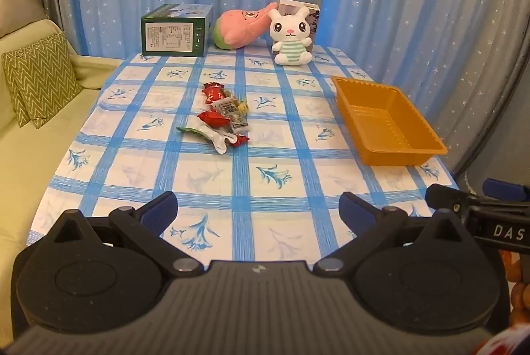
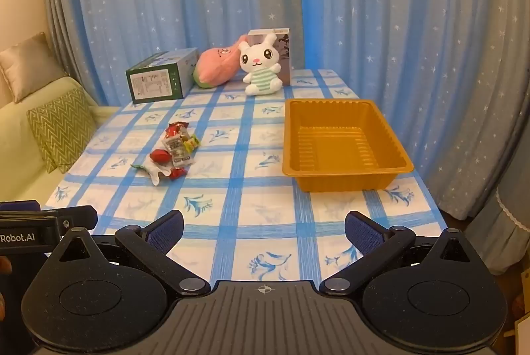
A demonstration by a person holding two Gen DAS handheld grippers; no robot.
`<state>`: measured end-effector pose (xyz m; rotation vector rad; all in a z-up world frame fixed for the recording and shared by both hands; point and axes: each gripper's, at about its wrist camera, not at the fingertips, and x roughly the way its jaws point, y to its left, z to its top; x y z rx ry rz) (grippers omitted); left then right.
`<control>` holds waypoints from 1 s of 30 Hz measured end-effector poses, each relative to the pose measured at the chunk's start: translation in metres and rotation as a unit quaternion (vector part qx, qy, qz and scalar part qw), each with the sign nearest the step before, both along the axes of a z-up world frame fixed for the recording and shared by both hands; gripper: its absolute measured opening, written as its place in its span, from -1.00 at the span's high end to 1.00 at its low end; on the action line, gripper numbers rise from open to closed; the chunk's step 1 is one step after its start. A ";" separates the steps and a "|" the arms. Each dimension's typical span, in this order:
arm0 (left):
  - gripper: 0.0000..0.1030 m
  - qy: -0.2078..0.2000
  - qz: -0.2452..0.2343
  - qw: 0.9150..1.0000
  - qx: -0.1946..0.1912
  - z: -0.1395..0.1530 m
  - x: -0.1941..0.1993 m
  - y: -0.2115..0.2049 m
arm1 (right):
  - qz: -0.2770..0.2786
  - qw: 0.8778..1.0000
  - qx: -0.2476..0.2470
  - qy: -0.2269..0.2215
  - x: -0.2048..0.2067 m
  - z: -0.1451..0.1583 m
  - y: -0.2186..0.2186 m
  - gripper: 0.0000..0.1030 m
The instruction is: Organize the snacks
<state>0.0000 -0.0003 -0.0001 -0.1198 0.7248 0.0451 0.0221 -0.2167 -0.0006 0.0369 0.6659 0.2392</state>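
Observation:
A small heap of wrapped snacks (image 1: 222, 114) (image 2: 172, 151), red, white, clear and yellow packets, lies left of the table's middle. An orange plastic tray (image 1: 420, 136) (image 2: 387, 169) stands on the right side with nothing in it. My left gripper (image 1: 258, 210) hovers over the near edge, jaws wide open and bare. My right gripper (image 2: 264, 230) hangs over the near edge too, open with nothing between its fingers. In the left wrist view the right gripper's black body shows at the right edge.
The table wears a blue-checked cloth (image 1: 265, 176). Along its far edge stand a green box (image 1: 174, 33), a pink plush (image 1: 243, 28), a white bunny plush (image 1: 291, 35) and a box behind it. A sofa with a green cushion (image 1: 39, 80) sits left; blue curtains hang behind.

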 end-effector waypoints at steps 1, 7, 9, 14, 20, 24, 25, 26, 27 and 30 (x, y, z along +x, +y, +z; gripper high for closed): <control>-1.00 0.000 0.001 1.000 0.003 0.000 0.000 -0.001 | 0.000 1.000 -0.001 0.001 0.000 0.000 0.000 -0.99; -1.00 -0.011 0.000 1.000 -0.011 0.004 -0.002 0.003 | -0.001 1.000 0.002 -0.005 0.001 0.003 -0.001 -0.99; -1.00 -0.013 -0.001 1.000 -0.009 0.006 -0.003 0.004 | -0.001 1.000 0.004 -0.006 0.001 0.002 -0.001 -0.99; -1.00 -0.012 0.000 1.000 -0.007 0.006 0.000 0.002 | -0.003 1.000 0.004 -0.005 0.000 0.003 -0.001 -0.99; -1.00 -0.012 0.000 1.000 -0.007 0.005 0.000 0.002 | -0.002 1.000 0.002 -0.005 0.001 0.002 -0.001 -0.99; -1.00 -0.012 0.000 1.000 -0.007 0.006 0.000 0.001 | -0.003 1.000 0.002 -0.005 0.001 0.002 -0.001 -0.99; -1.00 -0.012 -0.001 1.000 -0.006 0.006 0.000 0.001 | -0.003 1.000 0.002 -0.005 0.001 0.002 -0.001 -0.99; -1.00 -0.012 -0.001 1.000 -0.007 0.005 0.001 0.000 | -0.003 1.000 0.002 -0.005 0.001 0.002 -0.002 -0.99; -1.00 -0.012 -0.001 1.000 -0.006 0.005 0.001 0.000 | -0.003 1.000 0.002 -0.006 0.001 0.002 -0.001 -0.99; -1.00 -0.012 -0.002 1.000 -0.006 0.005 0.001 0.000 | -0.002 1.000 0.002 -0.005 0.002 0.002 -0.002 -0.99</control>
